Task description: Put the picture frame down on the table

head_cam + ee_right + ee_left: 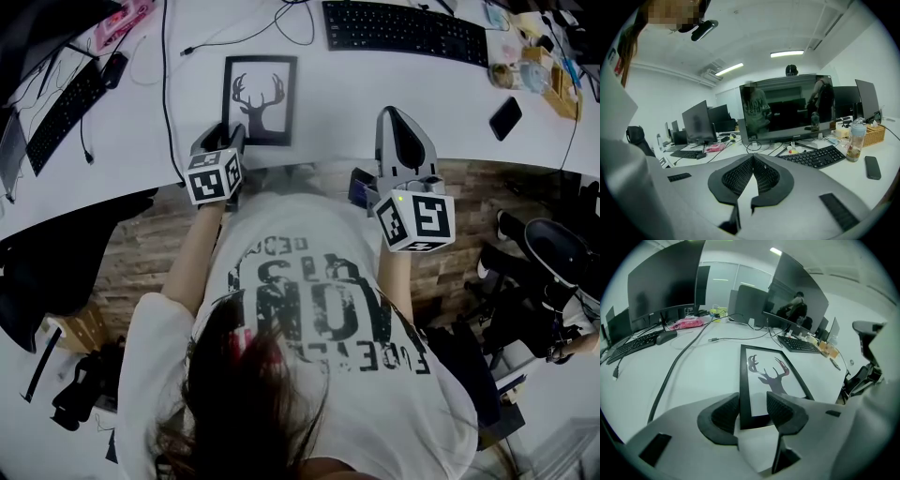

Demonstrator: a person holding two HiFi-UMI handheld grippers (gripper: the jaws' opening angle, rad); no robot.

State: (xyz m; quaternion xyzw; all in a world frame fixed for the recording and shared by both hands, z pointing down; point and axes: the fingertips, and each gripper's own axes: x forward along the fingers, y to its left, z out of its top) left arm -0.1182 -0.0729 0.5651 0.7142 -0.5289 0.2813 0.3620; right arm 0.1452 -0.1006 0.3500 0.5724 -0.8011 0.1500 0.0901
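The black picture frame [260, 98] with a deer silhouette lies flat on the white table [375, 84]. In the left gripper view the frame [768, 376] runs away from the jaws, with its near left corner between them. My left gripper [225, 136] [754, 411] stands open at that near edge; I see a small gap between each pad and the frame. My right gripper [394, 114] hovers over the table's front edge to the right of the frame. It is shut [753, 159], fingertips together, with nothing between them.
A black keyboard [403, 31] lies behind the frame to the right, and another keyboard [66, 108] sits far left. A black cable [169, 103] runs down the table left of the frame. A phone [505, 117], bottle and basket [553, 75] sit at the right. Monitors [787, 112] line the back.
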